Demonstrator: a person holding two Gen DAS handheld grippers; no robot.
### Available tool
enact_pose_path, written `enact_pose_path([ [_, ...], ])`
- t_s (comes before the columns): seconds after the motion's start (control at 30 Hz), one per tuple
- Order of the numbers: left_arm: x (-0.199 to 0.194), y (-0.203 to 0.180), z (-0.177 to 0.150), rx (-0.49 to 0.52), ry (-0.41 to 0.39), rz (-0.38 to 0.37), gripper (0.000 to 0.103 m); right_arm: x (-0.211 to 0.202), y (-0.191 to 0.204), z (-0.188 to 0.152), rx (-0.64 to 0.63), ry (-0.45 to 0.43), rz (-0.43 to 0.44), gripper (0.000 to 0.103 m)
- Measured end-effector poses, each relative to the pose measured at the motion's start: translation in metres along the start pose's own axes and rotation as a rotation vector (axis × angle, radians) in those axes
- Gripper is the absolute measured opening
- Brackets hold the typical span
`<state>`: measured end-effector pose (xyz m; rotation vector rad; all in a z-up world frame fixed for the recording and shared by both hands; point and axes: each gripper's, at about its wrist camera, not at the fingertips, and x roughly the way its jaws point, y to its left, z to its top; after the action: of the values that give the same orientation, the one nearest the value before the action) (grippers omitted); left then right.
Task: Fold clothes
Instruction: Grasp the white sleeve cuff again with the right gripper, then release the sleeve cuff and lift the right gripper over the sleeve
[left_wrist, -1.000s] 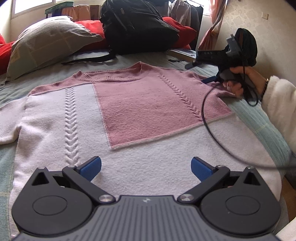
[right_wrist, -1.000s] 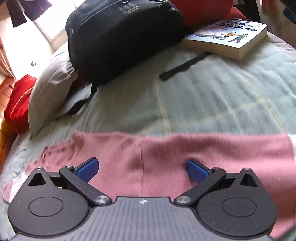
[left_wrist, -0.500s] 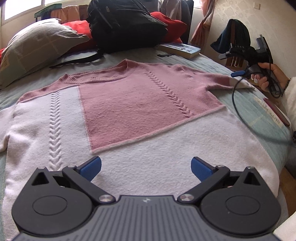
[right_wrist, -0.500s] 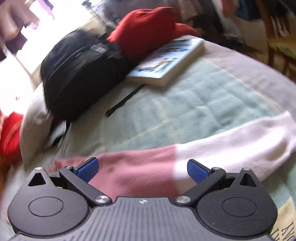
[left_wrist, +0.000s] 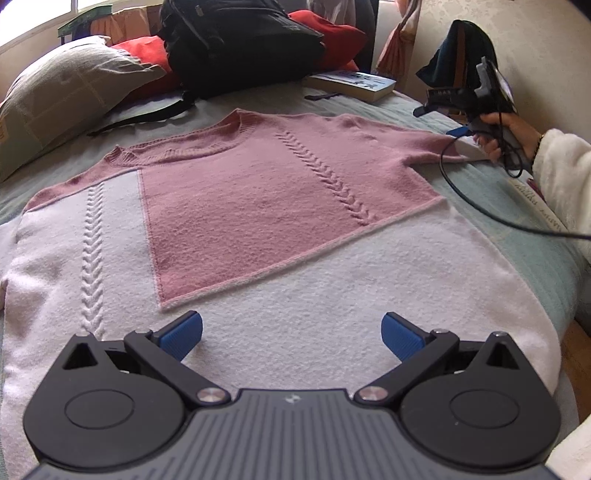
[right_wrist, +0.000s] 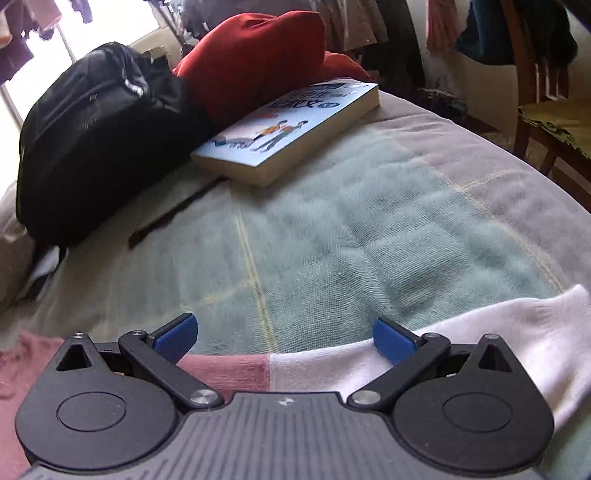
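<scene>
- Left gripper (left_wrist: 291, 330): jaws spread wide, holding nothing, above the sweater (left_wrist: 258, 206) hem.
- Right gripper (right_wrist: 284, 334): jaws wide apart, gripping nothing, over the sleeve (right_wrist: 480, 332); book (right_wrist: 291, 133) at 12 o'clock.

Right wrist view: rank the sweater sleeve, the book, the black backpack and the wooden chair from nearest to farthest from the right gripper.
Measured from the right gripper, jaws open:
1. Sweater sleeve, directly under the fingers, running right.
2. Book, ahead on the blanket, centre.
3. Black backpack, ahead left; its near edge rivals the book, too close to call.
4. Wooden chair, far right, beyond the bed.
</scene>
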<state>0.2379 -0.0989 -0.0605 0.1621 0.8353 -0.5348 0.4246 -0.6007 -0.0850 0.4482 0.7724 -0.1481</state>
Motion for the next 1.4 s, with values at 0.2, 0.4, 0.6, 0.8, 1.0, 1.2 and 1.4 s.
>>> enact_pose_path([
  [0.2,-0.001,-0.001,-0.001,-0.005,-0.006,-0.012,0.102,-0.07,0.012,-0.032,-0.024,0.004,0.17,0.103],
  [0.4,-0.003,-0.004,-0.005,0.003,-0.004,-0.024,0.102,-0.087,-0.018,-0.068,0.099,0.013,0.171,0.088],
  [0.6,-0.001,-0.002,-0.006,-0.005,0.009,-0.007,0.102,-0.073,-0.069,-0.097,0.334,-0.05,0.217,0.049],
  [0.8,0.002,-0.006,-0.007,0.011,0.018,0.001,0.102,-0.062,-0.073,-0.106,0.425,-0.168,0.218,0.048],
  [1.0,0.002,-0.005,-0.008,0.01,0.017,-0.006,0.102,-0.069,-0.064,-0.109,0.372,-0.18,0.162,0.013],
  [1.2,0.002,-0.004,-0.009,0.004,0.019,-0.003,0.102,-0.082,-0.076,-0.115,0.423,-0.193,0.214,0.009],
  [1.4,0.002,-0.004,-0.009,0.008,0.018,-0.002,0.102,-0.098,-0.073,-0.119,0.405,-0.191,0.157,0.011],
])
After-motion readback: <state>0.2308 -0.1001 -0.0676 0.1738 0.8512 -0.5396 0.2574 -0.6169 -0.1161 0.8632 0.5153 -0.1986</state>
